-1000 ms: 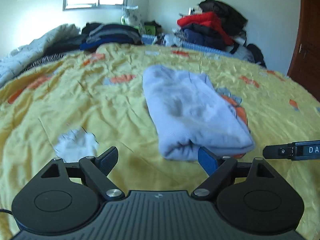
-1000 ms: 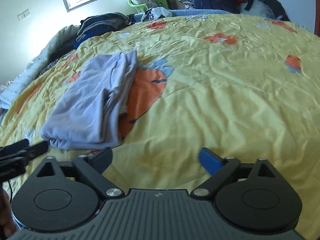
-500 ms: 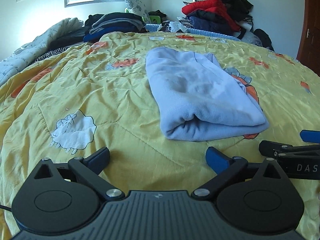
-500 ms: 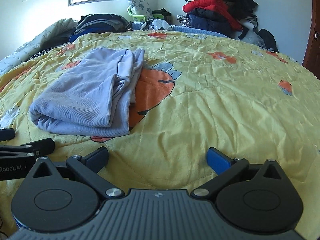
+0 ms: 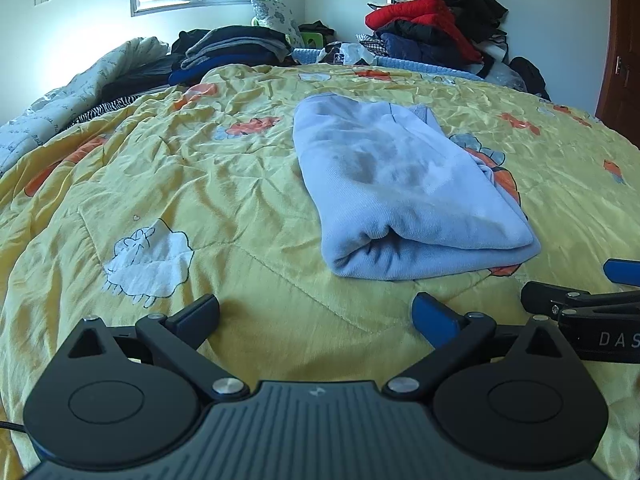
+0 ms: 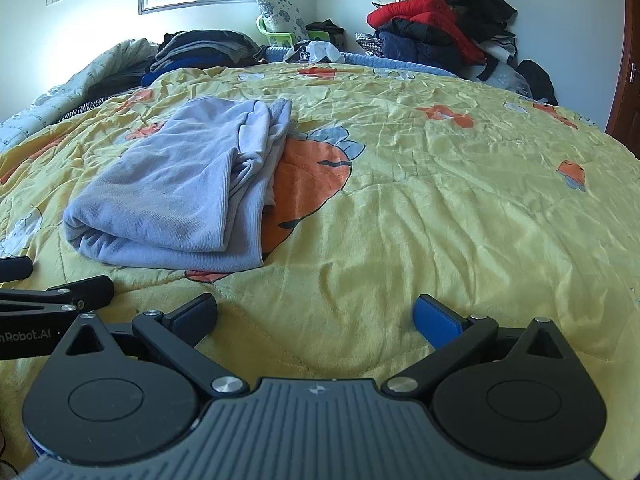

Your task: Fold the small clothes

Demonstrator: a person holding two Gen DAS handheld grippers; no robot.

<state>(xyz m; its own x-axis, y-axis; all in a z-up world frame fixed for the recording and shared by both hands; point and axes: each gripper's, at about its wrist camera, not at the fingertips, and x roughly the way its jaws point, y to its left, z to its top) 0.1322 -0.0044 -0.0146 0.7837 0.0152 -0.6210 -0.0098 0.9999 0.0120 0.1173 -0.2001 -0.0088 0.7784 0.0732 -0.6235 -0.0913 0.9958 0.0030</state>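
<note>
A light blue garment point(image 5: 400, 184) lies folded into a long bundle on the yellow quilt point(image 5: 200, 184); it also shows in the right wrist view point(image 6: 180, 188). My left gripper point(image 5: 316, 314) is open and empty, just short of the bundle's near end. My right gripper point(image 6: 316, 314) is open and empty over bare quilt, to the right of the bundle. The right gripper's fingers point(image 5: 560, 300) show at the right edge of the left wrist view. The left gripper's fingers point(image 6: 80, 290) show at the left edge of the right wrist view.
Folded dark clothes point(image 5: 232, 52) are stacked at the bed's far left. A pile of red, navy and black clothes point(image 5: 432, 36) stands at the far right by the wall. A brown door point(image 5: 620, 48) is at the right. A pale quilt point(image 5: 72, 88) lies bunched at the left.
Both grippers have drawn back toward the near edge of the bed and levelled out. The folded garment lies further from the fingers. Both stay open.
</note>
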